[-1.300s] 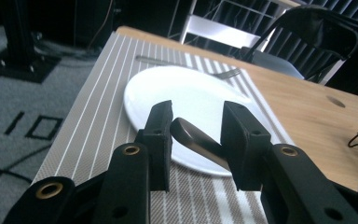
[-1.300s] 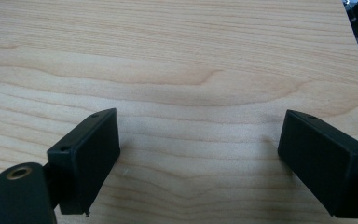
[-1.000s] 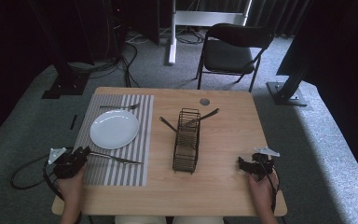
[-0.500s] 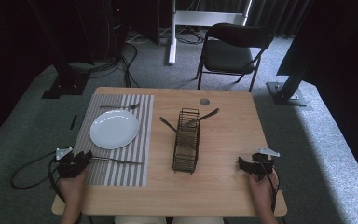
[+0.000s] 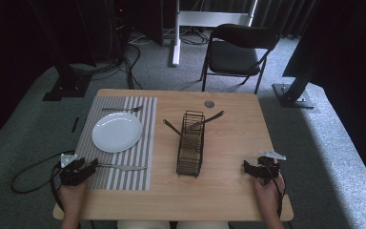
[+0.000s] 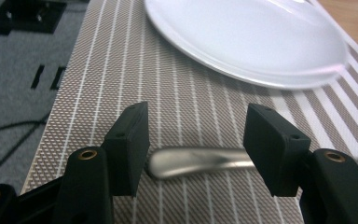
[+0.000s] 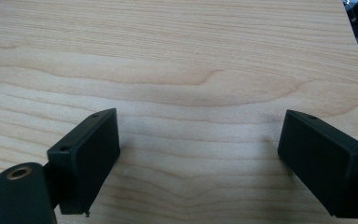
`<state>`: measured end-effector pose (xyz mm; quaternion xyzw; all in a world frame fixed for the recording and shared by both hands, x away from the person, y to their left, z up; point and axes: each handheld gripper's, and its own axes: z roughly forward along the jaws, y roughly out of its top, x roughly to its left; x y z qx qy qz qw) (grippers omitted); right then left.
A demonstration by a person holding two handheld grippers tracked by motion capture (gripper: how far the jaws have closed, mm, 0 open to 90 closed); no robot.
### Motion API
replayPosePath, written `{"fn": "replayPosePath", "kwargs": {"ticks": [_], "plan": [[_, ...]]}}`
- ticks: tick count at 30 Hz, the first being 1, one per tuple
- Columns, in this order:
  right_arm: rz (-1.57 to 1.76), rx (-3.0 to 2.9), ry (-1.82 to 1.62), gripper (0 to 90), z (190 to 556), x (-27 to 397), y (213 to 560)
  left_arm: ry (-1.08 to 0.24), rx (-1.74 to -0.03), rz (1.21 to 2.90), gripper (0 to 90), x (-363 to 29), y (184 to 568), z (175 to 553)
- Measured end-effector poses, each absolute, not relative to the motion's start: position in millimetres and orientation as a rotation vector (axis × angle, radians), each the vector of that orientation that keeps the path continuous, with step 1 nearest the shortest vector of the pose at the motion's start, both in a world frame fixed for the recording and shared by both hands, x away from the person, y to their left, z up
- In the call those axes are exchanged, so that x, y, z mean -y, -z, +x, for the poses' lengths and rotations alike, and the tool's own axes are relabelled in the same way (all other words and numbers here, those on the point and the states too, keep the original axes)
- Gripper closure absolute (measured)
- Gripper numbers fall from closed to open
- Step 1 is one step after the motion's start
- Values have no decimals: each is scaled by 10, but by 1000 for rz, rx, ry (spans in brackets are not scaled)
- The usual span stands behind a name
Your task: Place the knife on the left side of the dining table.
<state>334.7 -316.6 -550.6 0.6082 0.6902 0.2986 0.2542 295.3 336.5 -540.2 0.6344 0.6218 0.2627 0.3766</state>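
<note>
A silver utensil [image 5: 124, 167] lies across the near end of a striped placemat [image 5: 148, 125]. My left gripper [image 5: 91, 166] sits at the utensil's handle end. In the left gripper view the left gripper [image 6: 196, 135] is open, its jaws on either side of the rounded handle tip [image 6: 191, 163] without touching it. A white plate [image 5: 116, 132] rests on the mat just beyond, and the plate [image 6: 247, 37] also shows past the jaws. My right gripper [image 5: 248, 167] rests low at the table's near right. There the right gripper [image 7: 200, 154] stands open over the bare wooden table [image 7: 191, 56].
A black wire rack [image 5: 190, 143] stands mid-table with two utensils [image 5: 207, 119] leaning out of it. A fork [image 5: 121, 109] lies at the mat's far end. A small grey disc [image 5: 209, 103] sits near the far edge. A folding chair [image 5: 238, 52] stands behind the table.
My left gripper has crept to the right, closing in on the utensil's handle. The right gripper has stayed put.
</note>
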Motion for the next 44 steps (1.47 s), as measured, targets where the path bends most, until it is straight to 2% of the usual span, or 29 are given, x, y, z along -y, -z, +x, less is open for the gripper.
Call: {"fn": "replayPosePath", "kwargs": {"ticks": [2,5,6,8,10,11,14,17,18,23,34,44], "plan": [[1653,-1875,-811,118,3347,3166,5506,-671,-1568,1623,411,-3338,5379,2889],[1653,-1875,-812,118,3347,3166,5506,-653,-1567,1623,333,-3289,5358,2817],[1653,-1875,-811,118,3347,3166,5506,-641,-1568,1619,282,-3279,5355,2796],[1653,-1875,-811,118,3347,3166,5506,-637,-1567,1631,263,-3272,5344,2754],[1653,-1875,-811,118,3347,3166,5506,-631,-1569,1631,175,-3273,5336,2719],[1653,-1875,-811,117,3347,3166,5506,-632,-1557,1633,175,-3276,5333,2698],[1653,-1875,-811,117,3347,3166,5506,-683,-1555,1654,89,-3268,5339,2653],[1653,-1875,-811,117,3347,3166,5506,-713,-1553,1674,77,-3271,5338,2612],[1653,-1875,-811,117,3347,3166,5506,-702,-1553,1694,0,-3276,5339,2609],[1653,-1875,-811,116,3347,3166,5506,-741,-1561,1759,0,-3269,5375,2580],[1655,-1873,-810,115,3348,3167,5506,-818,-1624,1707,0,-3265,5417,2544],[1655,-1872,-810,115,3348,3168,5506,-822,-1639,1751,0,-3231,5426,2562]]}}
